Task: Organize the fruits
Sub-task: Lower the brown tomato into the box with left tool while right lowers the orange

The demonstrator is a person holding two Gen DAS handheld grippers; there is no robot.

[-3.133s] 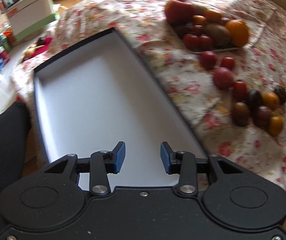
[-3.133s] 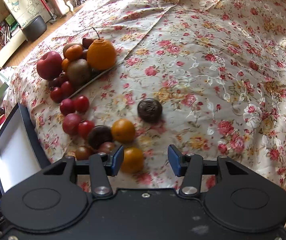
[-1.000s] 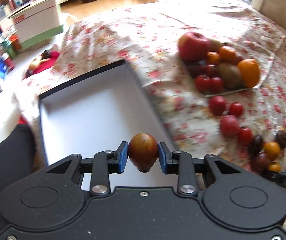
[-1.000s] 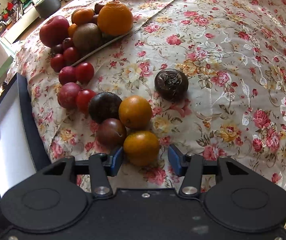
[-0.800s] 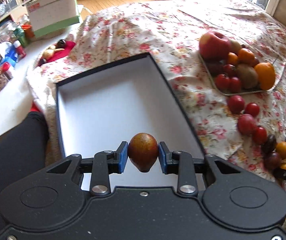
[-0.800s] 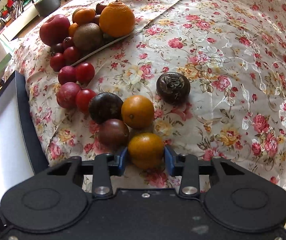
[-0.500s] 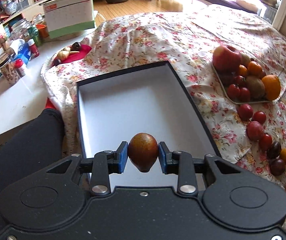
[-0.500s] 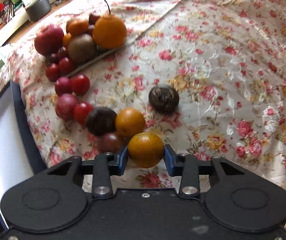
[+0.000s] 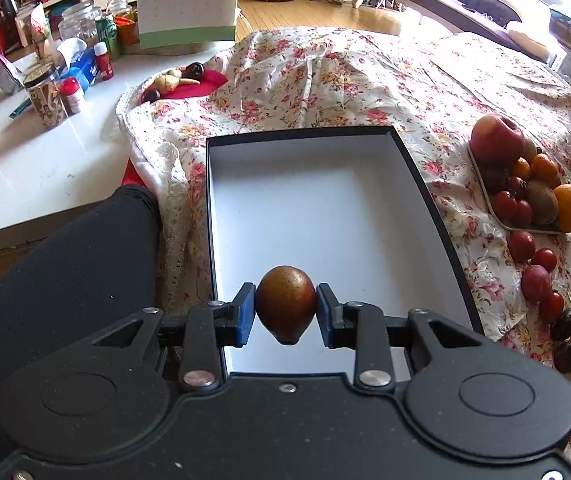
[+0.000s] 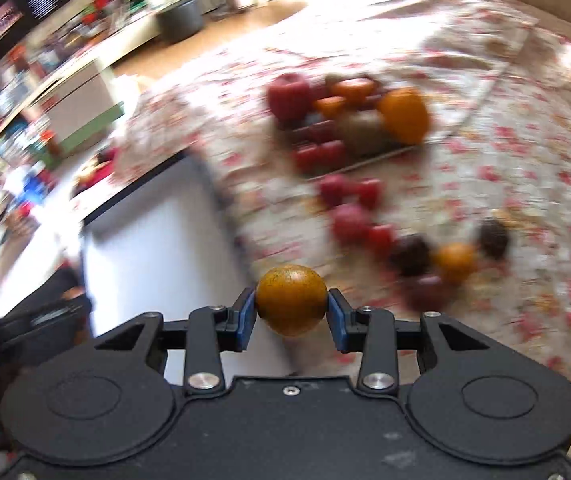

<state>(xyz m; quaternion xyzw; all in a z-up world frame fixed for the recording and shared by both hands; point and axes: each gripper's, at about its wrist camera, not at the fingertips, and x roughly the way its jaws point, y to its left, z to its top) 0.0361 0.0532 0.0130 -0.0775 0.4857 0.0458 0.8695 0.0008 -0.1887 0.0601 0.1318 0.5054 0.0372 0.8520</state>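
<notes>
My left gripper [image 9: 285, 309] is shut on a brown egg-shaped fruit [image 9: 284, 304] and holds it above the near end of an open white box with a dark rim [image 9: 417, 172]. My right gripper [image 10: 290, 309] is shut on an orange fruit [image 10: 290, 299], lifted above the floral cloth near the box's right edge [image 10: 209, 184]. Loose red, dark and orange fruits [image 10: 409, 236] lie on the cloth, also seen in the left wrist view [image 9: 535, 264]. A tray of fruit [image 9: 525, 184] stands further back; it is blurred in the right wrist view [image 10: 349, 120].
A person's dark-clad leg [image 9: 65, 264] is left of the box. A white counter [image 9: 25, 168] with jars, bottles and a desk calendar [image 9: 185, 8] lies to the left. A red plate with small items [image 9: 189, 80] sits at the cloth's far-left edge.
My right gripper closed on the orange fruit, lifted it and swung left toward the box; its view is now blurred. My left gripper rose and pulled back with the brown fruit.
</notes>
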